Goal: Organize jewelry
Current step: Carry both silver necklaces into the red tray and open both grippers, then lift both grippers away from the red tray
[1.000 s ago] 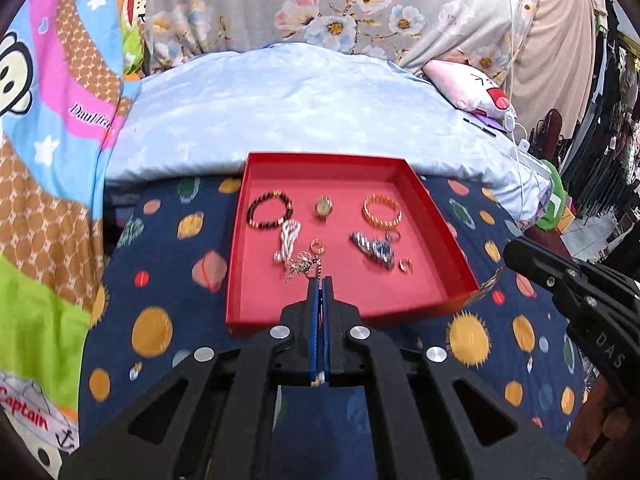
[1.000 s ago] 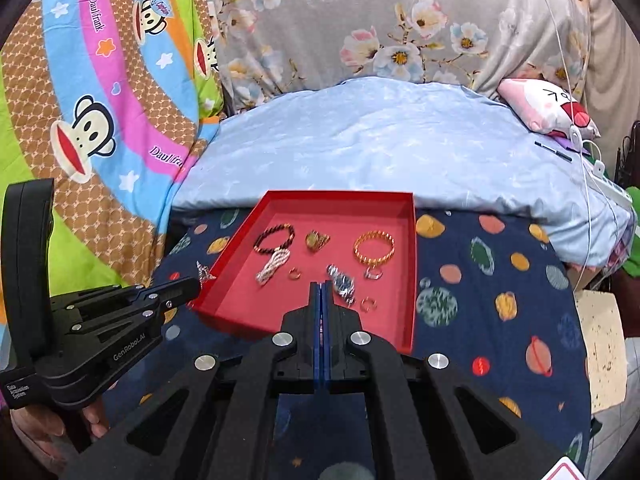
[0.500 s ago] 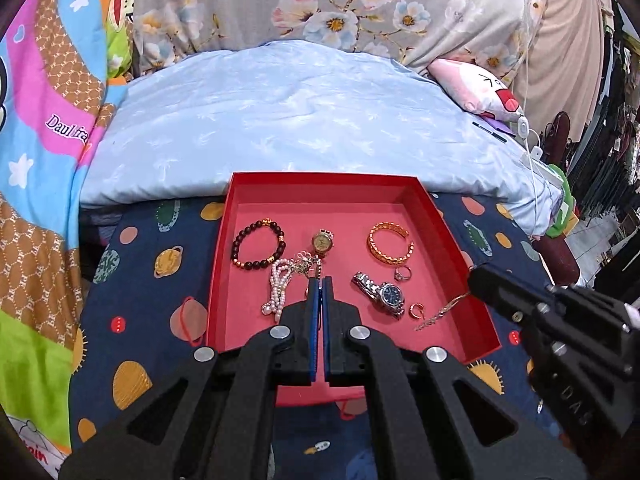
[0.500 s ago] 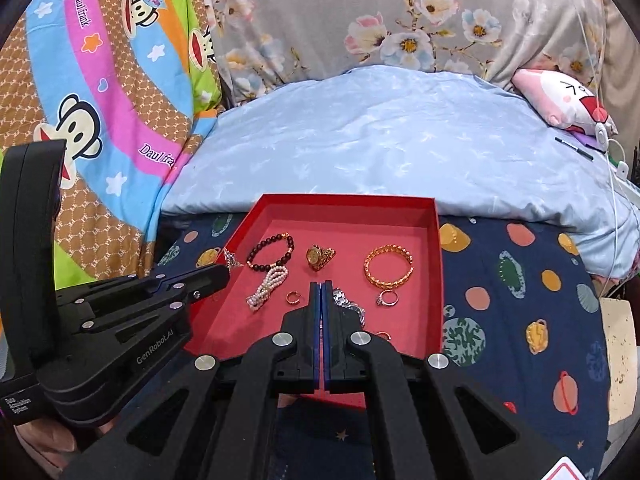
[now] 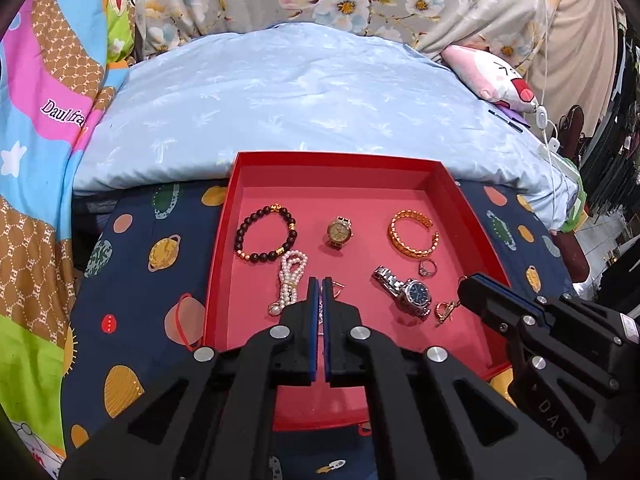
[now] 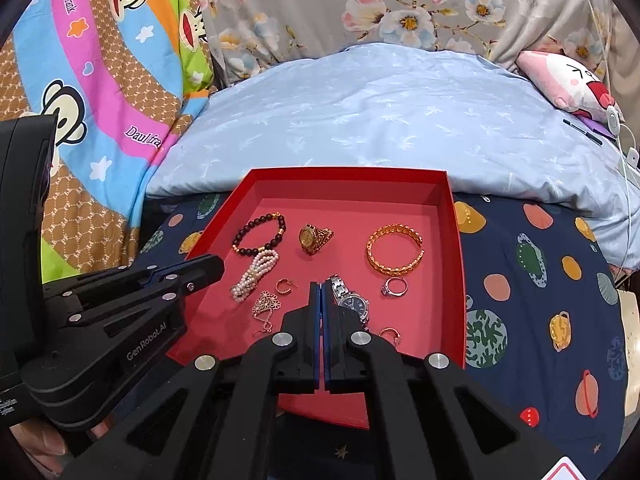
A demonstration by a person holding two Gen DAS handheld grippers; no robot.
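Two tools [image 5: 320,280] [image 6: 320,285] closed, empty, over red tray [image 5: 460,200] on planet-print bedspread [image 5: 132,280].

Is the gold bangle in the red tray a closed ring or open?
Open: the gold bangle shows a gap at its right side, lying flat in the red tray.

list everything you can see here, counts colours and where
tray: 1, red, on the planet-print cover
bead bracelet: 1, dark with gold beads, tray back left
gold watch: 1, gold, tray back middle
bangle: 1, gold, tray back right
pearl strand: 1, white, in front of the bead bracelet
steel watch: 1, silver with dark dial, tray front right
ring: 1, silver, in front of the bangle
flower pendant: 1, rose gold, tray front left
small hoops: at least 3, gold, tray front
quilt: 1, pale blue, behind the tray
plush: 1, pink, far right
left gripper: 1, black, fingers shut, over tray front
right gripper: 1, black, fingers shut, over steel watch
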